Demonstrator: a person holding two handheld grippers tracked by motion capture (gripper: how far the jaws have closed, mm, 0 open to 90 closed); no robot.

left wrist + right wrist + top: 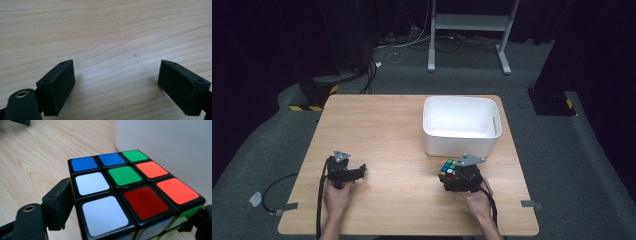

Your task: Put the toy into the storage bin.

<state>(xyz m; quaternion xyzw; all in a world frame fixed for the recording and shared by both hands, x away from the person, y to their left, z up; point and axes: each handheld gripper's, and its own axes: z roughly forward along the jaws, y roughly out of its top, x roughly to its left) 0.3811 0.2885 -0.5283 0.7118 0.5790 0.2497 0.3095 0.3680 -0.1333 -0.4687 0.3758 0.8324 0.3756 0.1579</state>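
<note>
Work in hand: the puzzle cube (448, 169) looks bound for the white tub (460, 124); that is my reading of where it is being carried.
Done so far: the cube is gripped and sits just in front of the tub's near wall, whether lifted off the wooden table (382, 130) or resting on it I cannot tell.
Left to do: raise it over the tub's rim and let it go inside; the tub looks bare within.
Right gripper (453, 176): jaws pinching the cube's two opposite sides, in its own view the cube (130, 192) sits squarely between them, the tub wall close behind.
Right hand pose: forearm reaching toward the tub, gripper pointing at its near wall.
Left gripper (360, 170): jaws spread wide over bare wood, nothing between them.
Left hand pose: low at the table, well to the left of the tub, pointing across toward the cube.
</note>
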